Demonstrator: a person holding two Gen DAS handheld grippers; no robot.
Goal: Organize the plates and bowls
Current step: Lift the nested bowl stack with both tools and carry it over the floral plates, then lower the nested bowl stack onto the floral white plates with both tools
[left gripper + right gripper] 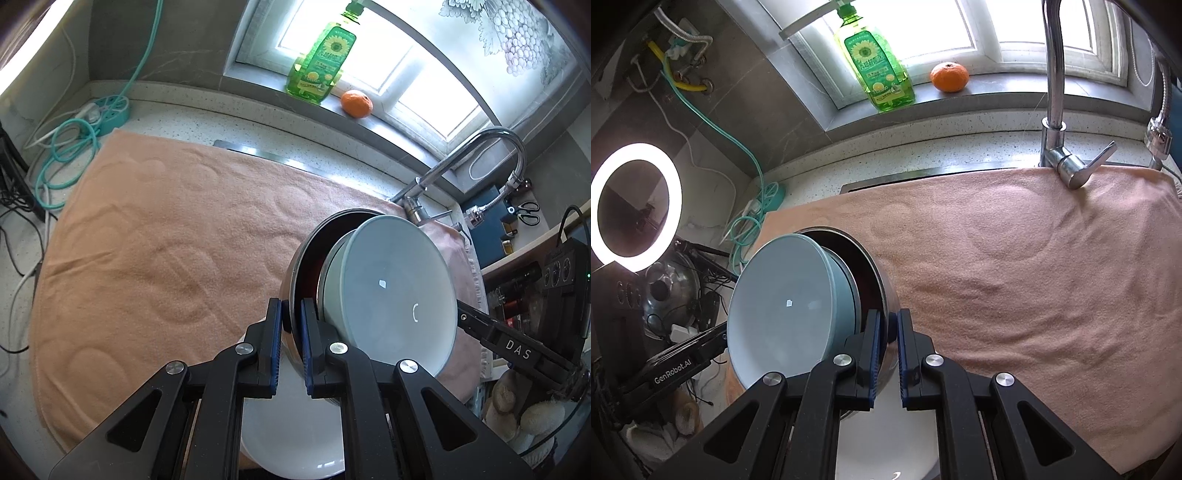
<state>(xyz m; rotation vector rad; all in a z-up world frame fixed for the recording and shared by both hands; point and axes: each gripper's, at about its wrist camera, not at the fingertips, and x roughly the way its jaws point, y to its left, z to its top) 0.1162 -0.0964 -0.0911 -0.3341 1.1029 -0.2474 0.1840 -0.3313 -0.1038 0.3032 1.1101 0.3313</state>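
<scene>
A steel bowl [295, 273] with a dark inside holds a light blue bowl [391, 291] nested in it; both are tilted on edge above the peach towel [166, 236]. My left gripper [292, 317] is shut on the steel bowl's rim. My right gripper [889, 328] is shut on the same steel bowl [886, 284] at the opposite rim, with the blue bowl [786, 302] to its left. A white plate [295, 428] lies below the bowls, partly hidden by my fingers; it also shows in the right wrist view [886, 439].
A faucet [1054, 85] rises at the towel's back right. A green soap bottle [877, 62] and an orange [949, 75] stand on the windowsill. A teal power strip and cables [107, 110] lie at the back left. A ring light [635, 206] glows at the left.
</scene>
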